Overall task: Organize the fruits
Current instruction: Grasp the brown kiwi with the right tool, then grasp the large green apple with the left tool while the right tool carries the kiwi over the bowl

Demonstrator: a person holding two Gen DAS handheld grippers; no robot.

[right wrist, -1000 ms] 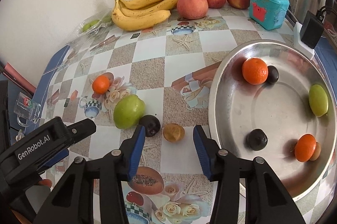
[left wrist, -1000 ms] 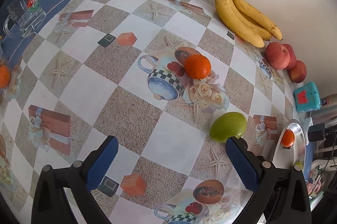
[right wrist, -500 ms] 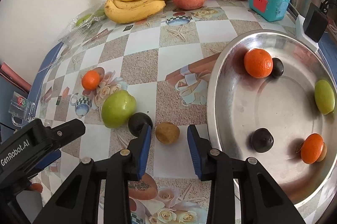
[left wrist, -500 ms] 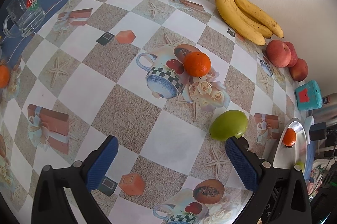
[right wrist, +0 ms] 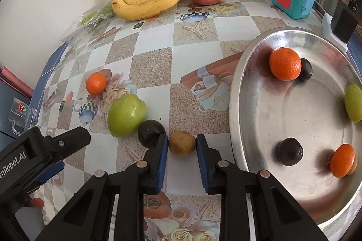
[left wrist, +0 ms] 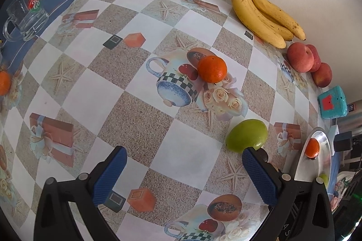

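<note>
Through my left gripper (left wrist: 184, 170), spread wide and holding nothing, the green apple (left wrist: 247, 135) lies just past the right finger (left wrist: 259, 175), which hides whatever sits behind it.

Through my right gripper (right wrist: 182, 151), the small brown fruit (right wrist: 182, 143) sits between near-closed pads beside the steel tray (right wrist: 246, 91); I cannot tell if they grip. The left pad touches the dark plum (right wrist: 150, 133) and may roll it.

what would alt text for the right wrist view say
The right gripper brackets a small round brown fruit on the checkered tablecloth, beside a dark plum and green apple; a round steel tray holds more fruit.
</note>
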